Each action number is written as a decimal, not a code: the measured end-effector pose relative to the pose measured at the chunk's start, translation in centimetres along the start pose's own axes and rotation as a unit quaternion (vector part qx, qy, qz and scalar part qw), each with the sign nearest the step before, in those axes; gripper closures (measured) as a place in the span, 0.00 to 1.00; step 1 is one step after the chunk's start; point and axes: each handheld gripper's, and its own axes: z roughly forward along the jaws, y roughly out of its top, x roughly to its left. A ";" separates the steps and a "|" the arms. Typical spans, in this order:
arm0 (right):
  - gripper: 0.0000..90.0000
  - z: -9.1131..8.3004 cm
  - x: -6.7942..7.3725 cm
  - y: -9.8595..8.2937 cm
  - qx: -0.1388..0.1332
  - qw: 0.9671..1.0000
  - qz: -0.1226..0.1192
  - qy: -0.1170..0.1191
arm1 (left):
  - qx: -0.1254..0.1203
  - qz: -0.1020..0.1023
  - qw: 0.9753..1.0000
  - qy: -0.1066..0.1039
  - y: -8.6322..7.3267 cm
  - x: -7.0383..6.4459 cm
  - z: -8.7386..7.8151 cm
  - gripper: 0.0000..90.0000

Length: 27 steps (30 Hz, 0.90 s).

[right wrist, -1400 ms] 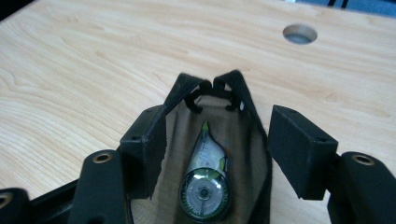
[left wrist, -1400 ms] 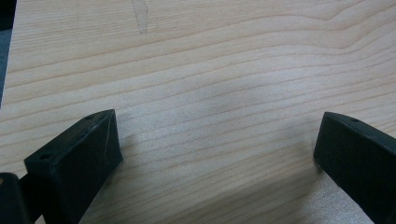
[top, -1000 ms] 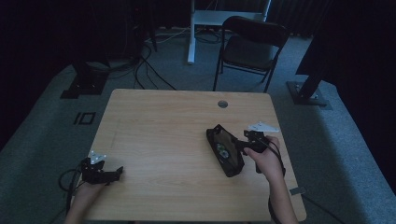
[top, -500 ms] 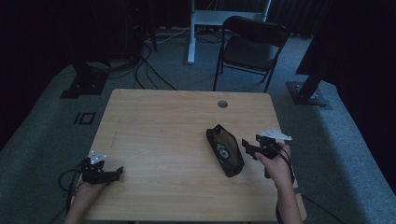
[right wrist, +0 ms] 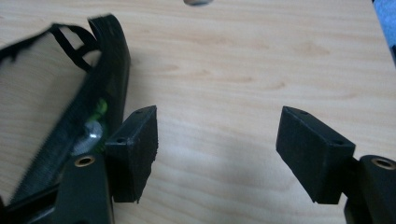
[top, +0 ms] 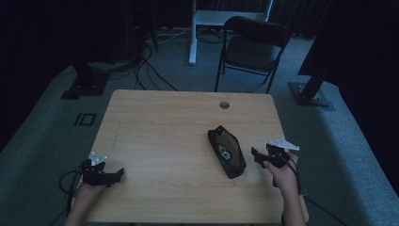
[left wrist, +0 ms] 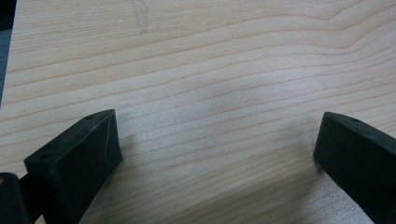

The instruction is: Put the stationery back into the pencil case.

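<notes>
Lying open, pouch (top: 227, 151) with green item (top: 222, 151)

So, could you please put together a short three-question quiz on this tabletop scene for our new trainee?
1. True or false: the right gripper has its jaws closed on the black open-topped fabric pouch.
2. Which gripper is nearer the pouch: A) the left gripper or B) the right gripper?
3. Fill in: the pouch lies on the light wooden ______.

Key
1. False: the jaws stand open beside the pouch, holding nothing.
2. B: in the high view it hangs just right of the pouch, while the left gripper sits open at the near left corner.
3. Table.
</notes>
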 end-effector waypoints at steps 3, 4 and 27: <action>0.33 0.2 -0.3 -0.7 0.006 1.000 0.005 -0.005 | 0.000 0.001 1.000 0.000 0.0 0.0 0.0 0.01; 0.33 0.2 -0.3 -1.0 0.009 1.000 0.009 -0.004 | 0.000 0.001 1.000 0.000 0.0 0.0 0.0 0.01; 0.26 0.3 -1.1 -5.0 0.047 0.998 0.004 -0.030 | 0.001 0.001 1.000 0.000 0.0 0.0 0.0 0.01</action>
